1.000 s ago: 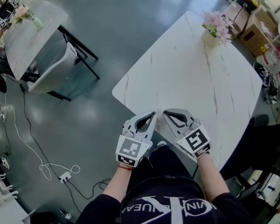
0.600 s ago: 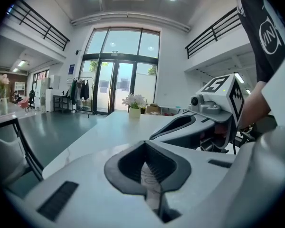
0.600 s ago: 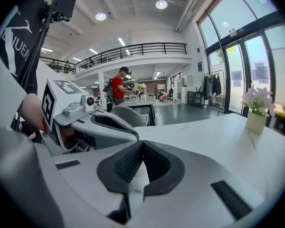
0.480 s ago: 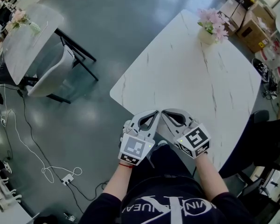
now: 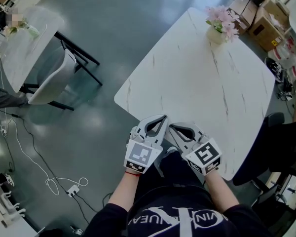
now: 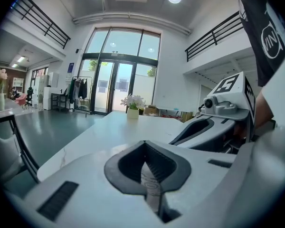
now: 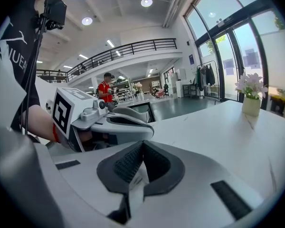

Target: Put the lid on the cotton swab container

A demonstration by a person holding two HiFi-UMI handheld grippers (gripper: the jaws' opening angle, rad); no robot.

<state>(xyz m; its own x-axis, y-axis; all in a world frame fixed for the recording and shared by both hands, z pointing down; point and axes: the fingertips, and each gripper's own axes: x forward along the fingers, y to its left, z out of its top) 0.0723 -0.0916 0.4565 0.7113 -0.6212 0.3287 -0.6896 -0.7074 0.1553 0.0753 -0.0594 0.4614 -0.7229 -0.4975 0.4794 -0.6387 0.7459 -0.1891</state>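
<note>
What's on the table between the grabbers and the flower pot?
Nothing. The head view shows only bare white tabletop between the left gripper, the right gripper and the flower pot.

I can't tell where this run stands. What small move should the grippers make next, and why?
Probably turn to look for the container and lid first, since no view shows them. The left gripper and right gripper are both shut and empty, side by side by the table's near corner, and the table holds only a flower vase at its far end.
</note>
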